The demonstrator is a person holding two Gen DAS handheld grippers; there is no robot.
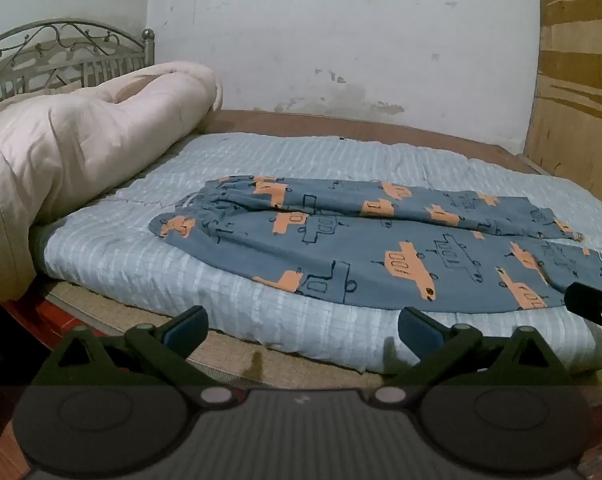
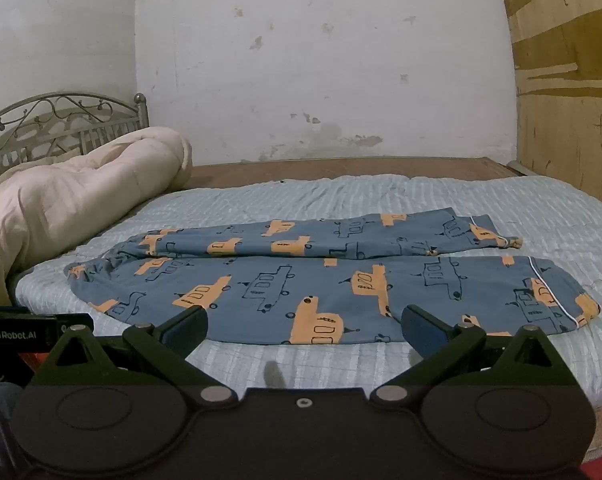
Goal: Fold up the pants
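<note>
At the far left stands a scrolled grey metal headboard [image 1: 67,54], and against it slumps a bulky cream quilted duvet [image 1: 81,152], rolled into a heap that hangs over the near edge of the bed. Beside it spreads a pale blue ribbed bedspread [image 1: 221,160] over the mattress, with a strip of brown wooden bed base [image 2: 341,166] showing along the stained white plaster wall [image 2: 321,60]. On the bedspread lie the slate-blue cotton pants printed with orange and outlined vehicles [image 2: 301,280], spread out lengthwise, waistband toward the duvet and both legs running rightward side by side, the far leg slightly rumpled, white piping at the cuffs. The left gripper [image 1: 301,326] hovers off the near edge of the mattress, its black fingers spread wide with nothing between them. The right gripper [image 2: 305,330] hangs just over the near leg, jaws equally wide apart, gripping nothing. At the far right rises a plywood panel [image 2: 569,100].
</note>
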